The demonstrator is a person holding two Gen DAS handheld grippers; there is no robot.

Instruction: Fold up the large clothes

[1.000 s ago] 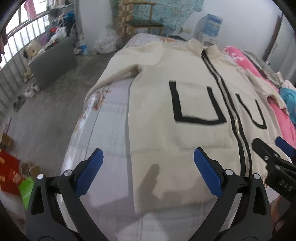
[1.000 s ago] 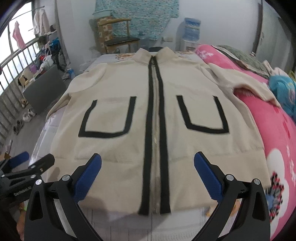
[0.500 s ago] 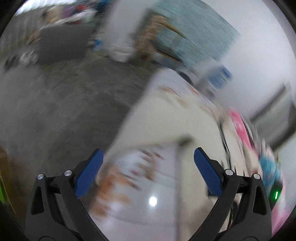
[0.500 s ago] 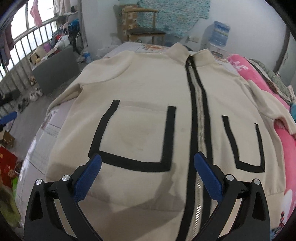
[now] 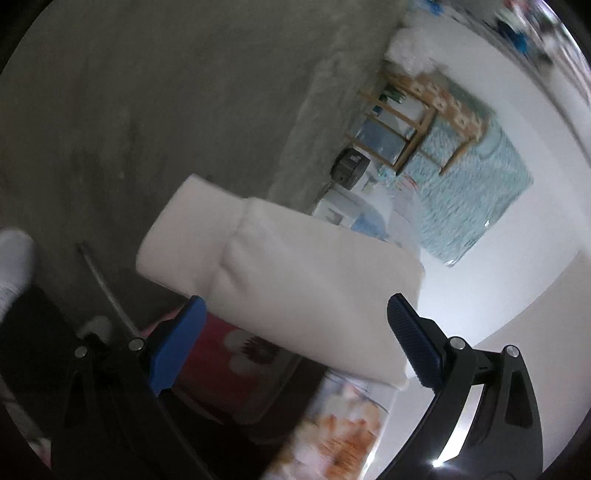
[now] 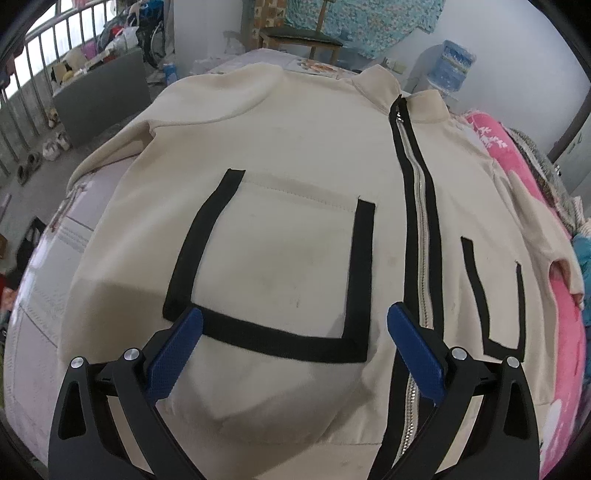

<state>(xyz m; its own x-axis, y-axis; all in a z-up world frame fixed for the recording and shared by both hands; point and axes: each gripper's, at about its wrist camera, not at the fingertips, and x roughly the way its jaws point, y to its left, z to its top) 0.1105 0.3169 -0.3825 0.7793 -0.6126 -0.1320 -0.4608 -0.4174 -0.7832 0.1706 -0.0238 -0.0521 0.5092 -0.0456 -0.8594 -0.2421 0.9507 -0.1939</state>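
Note:
A cream zip-up jacket (image 6: 295, 147) with a black-edged zip (image 6: 417, 221) and black-outlined pockets (image 6: 280, 266) lies spread face up on the bed. My right gripper (image 6: 295, 315) hovers open over the lower edge of the left pocket, holding nothing. The left wrist view is rolled sideways and blurred. In it the jacket's cream sleeve (image 5: 295, 266) with its ribbed cuff (image 5: 184, 229) stretches across just beyond my left gripper (image 5: 295, 304). That gripper is open, with a blue pad (image 5: 177, 350) on either side of the sleeve. Whether the pads touch it is unclear.
A pink floral blanket (image 6: 554, 295) lies along the bed's right side. The quilted sheet (image 6: 40, 295) shows at the left. Beyond the bed stand a wooden chair (image 6: 299, 33), a water jug (image 6: 454, 62) and a grey box by the railing (image 6: 103, 92). Grey concrete floor (image 5: 147, 92) fills the left wrist view.
My left gripper swung away from the jacket's hem, out to the left and rolled over, ending at the sleeve. My right gripper moved left and closer, from the zip to the left pocket.

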